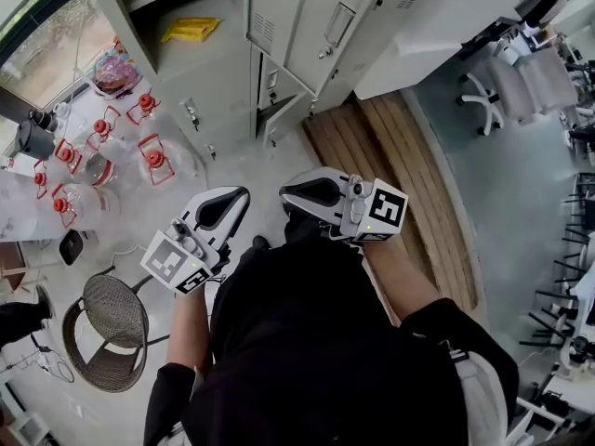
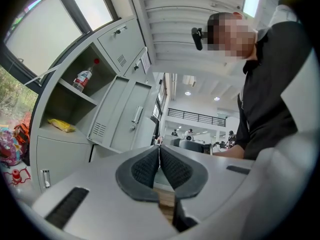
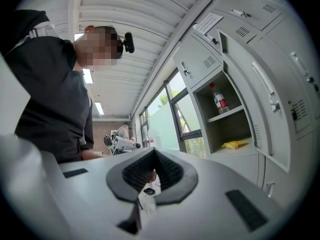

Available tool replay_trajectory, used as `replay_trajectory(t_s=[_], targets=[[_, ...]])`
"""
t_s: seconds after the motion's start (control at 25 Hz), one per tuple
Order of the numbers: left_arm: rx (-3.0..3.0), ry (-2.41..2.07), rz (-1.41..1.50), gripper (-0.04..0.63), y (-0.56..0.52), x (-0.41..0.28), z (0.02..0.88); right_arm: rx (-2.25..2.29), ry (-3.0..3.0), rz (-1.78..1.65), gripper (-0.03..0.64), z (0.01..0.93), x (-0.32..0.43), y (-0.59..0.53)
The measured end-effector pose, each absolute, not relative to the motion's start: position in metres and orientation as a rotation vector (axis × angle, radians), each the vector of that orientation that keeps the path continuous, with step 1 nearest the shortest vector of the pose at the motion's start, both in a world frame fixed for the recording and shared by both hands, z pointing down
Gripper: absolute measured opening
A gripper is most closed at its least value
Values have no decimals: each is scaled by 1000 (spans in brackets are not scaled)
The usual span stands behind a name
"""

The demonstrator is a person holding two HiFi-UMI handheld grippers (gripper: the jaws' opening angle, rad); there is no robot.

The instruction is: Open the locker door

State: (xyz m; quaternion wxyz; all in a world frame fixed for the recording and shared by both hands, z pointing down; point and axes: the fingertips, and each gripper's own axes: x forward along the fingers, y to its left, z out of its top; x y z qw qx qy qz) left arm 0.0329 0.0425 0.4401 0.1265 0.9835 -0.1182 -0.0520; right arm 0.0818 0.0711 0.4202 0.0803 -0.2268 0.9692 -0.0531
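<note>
Far left: a table (image 1: 19, 203) crowded with red-clipped jars (image 1: 153, 161), and below it a wicker chair (image 1: 116, 319). Little room to swing out on that side.

Next, the left gripper (image 1: 231, 204), held out about level, jaws pressed together on nothing, well apart from the lockers (image 1: 218, 82).

Straight ahead, the task's thing: a tall locker door (image 1: 279, 3), already swung wide and baring a shelf with a yellow packet (image 1: 191, 30). On the shelf above, from the left gripper view, a bottle (image 2: 83, 77). Lower down, a small door with a handle (image 1: 191, 114), apparently closed. Judged from this, two readings: the job done, with both tools hanging clear, or another door yet to be opened. Cannot tell which. No handle touched by either tool.

Then the right gripper (image 1: 296, 195), likewise clenched and empty, near its partner but not touching.

Edges to mind: the free edge of the open door, jutting out over the floor ahead of the right gripper, and the long rim of the wooden platform (image 1: 400, 184) on the floor at right. Office chairs (image 1: 507, 86) farther right, well apart. Bare floor between the person and the lockers, likely enough for a step forward and a straight reach to a handle.
</note>
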Motion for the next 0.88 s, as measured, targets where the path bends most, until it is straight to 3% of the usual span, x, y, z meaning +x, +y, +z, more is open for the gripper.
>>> replay_trajectory(t_s=[0.88], targets=[[2848,-344,-110,17,47,36,452,-852,2930,-117,12,432,111,48]])
